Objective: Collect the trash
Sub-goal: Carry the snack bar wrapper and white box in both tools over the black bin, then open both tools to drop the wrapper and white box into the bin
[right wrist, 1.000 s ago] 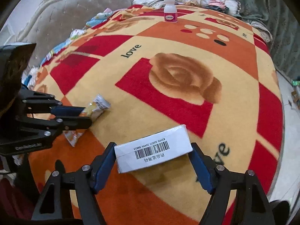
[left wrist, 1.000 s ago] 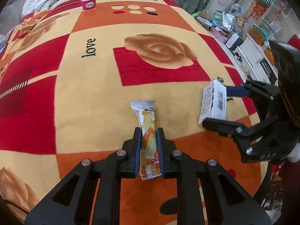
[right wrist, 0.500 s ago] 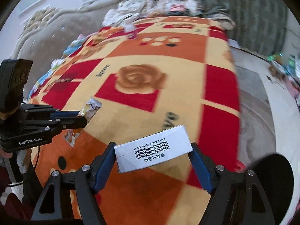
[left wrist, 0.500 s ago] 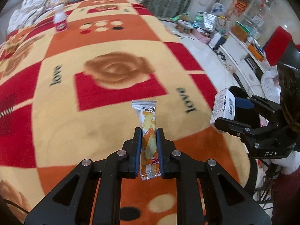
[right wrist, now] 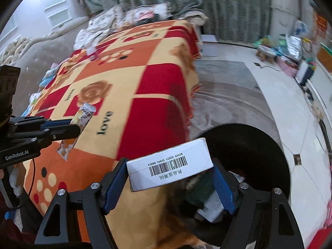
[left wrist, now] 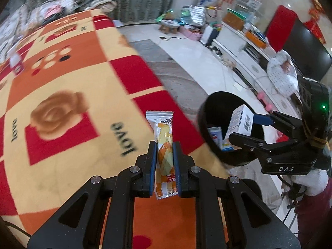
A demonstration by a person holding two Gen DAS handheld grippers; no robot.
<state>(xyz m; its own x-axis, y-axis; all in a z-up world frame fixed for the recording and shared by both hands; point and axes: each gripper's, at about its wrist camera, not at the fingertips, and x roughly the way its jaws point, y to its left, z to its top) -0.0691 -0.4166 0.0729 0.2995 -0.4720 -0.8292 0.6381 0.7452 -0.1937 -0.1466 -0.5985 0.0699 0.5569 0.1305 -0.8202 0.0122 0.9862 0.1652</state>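
We are swinging away from the blanket (left wrist: pixel 62 95): the black bin (left wrist: pixel 209 108), unseen a second ago, now fills mid-right. Our right gripper (right wrist: pixel 170 178) is clamping the white box (right wrist: pixel 169 167) at its rim, our left gripper (left wrist: pixel 165 161) pinching the snack wrapper (left wrist: pixel 164 143) lower center; dropping looks imminent.

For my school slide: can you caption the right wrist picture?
Right gripper holds a white box over the black bin.

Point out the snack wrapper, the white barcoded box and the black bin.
snack wrapper (left wrist: pixel 165 143): left wrist view, yellow printed middle.
white barcoded box (right wrist: pixel 169 166): right wrist view, barcode face.
black bin (left wrist: pixel 215 101): left wrist view, far rim.
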